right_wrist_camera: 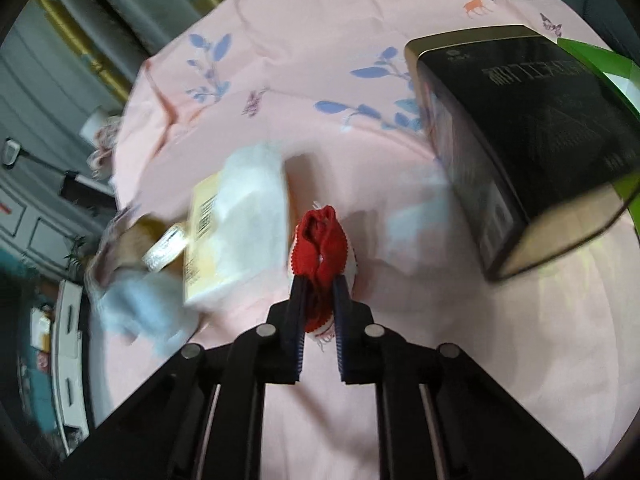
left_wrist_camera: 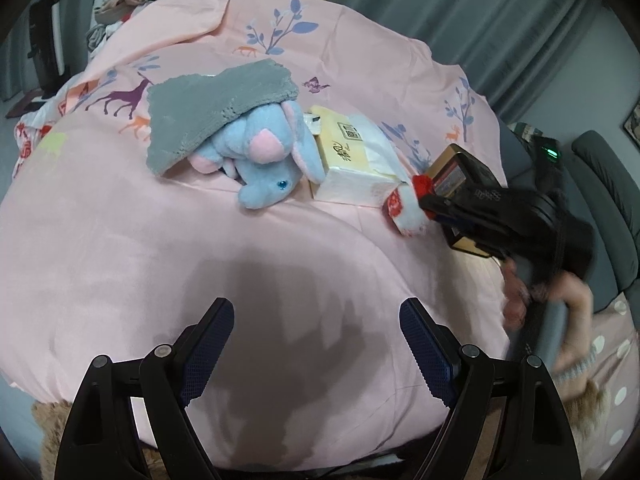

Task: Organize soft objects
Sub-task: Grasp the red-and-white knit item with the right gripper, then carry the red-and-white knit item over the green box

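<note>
Gripping a small red-and-white soft toy (right_wrist_camera: 320, 240), my right tool (right_wrist_camera: 319, 280) has its pads clenched on the toy's red fabric, just beside the pale tissue pack (left_wrist_camera: 356, 160) on the pink bedspread (left_wrist_camera: 200, 240). My left tool (left_wrist_camera: 316, 308) hangs released over bare bedspread, nothing between its fingers. A blue plush elephant (left_wrist_camera: 264, 160) lies touching the tissue pack, half under a grey cloth (left_wrist_camera: 200, 108). A black-and-gold box (right_wrist_camera: 532, 140) sits near the toy, on its far side from the tissue pack.
</note>
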The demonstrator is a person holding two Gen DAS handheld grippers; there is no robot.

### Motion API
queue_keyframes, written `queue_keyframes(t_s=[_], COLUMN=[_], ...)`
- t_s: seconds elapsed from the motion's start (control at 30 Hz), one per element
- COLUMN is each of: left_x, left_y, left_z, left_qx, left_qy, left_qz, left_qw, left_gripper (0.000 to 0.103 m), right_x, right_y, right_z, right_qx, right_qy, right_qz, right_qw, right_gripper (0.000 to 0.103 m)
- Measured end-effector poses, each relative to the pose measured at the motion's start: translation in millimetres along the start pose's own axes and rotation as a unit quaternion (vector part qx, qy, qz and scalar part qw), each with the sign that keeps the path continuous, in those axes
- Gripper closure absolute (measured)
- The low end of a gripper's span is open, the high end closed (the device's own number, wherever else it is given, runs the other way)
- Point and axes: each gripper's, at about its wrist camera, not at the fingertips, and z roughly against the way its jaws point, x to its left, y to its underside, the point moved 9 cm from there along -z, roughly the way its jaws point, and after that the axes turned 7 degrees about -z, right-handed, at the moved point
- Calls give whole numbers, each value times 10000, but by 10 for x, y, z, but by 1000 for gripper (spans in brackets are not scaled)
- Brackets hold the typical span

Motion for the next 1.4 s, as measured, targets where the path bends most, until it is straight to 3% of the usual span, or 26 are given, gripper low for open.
queue_keyframes(t_s=[0.1,0.23,0.37,0.47,0.53,0.57,0.73,0.87,1.1,1.2,1.27,1.4], left_x=[-25,-110,-253,-364,-449,-484,-692,-819,-841,-818,-829,-874], left_y=[7,38,114,135,136,133,122,152,183,170,169,155], left_z=[-42,-137,-291,-350,-370,-373,-486,-640,-807,-826,-835,-806], left_qx=[39,149,387,462,467,458,519,679,800,815,809,770], left_qy=[145,220,362,469,554,606,849,1042,827,906,932,815], left_qz=[70,16,-29,-106,-107,-82,-180,-171,-350,-304,-339,-550], left_qw=[9999,9996,9986,9978,9973,9971,9949,9921,9927,9921,9918,9922], left_gripper=[18,18,18,18,18,18,18,37,52,56,62,64], right_x=[95,51,-93,-173,-196,-219,-209,-150,-144,-151,-139,-113], right_y=[358,775,978,891,781,739,606,637,759,813,846,877], right_z=[221,342,284,372,469,506,580,507,226,111,55,6], right_qx=[226,711,1002,782,476,415,419,596,1151,1364,1484,1592], right_qy=[-361,-873,-639,-399,-322,-333,-759,-898,-1052,-1135,-1255,-1489], right_qz=[347,177,142,112,243,240,97,146,56,-5,-25,-68], right_qw=[9985,9935,9928,9961,9981,9983,9962,9941,9877,9841,9809,9759], right_gripper=[91,90,86,73,54,52,51,51,53,54,56,66])
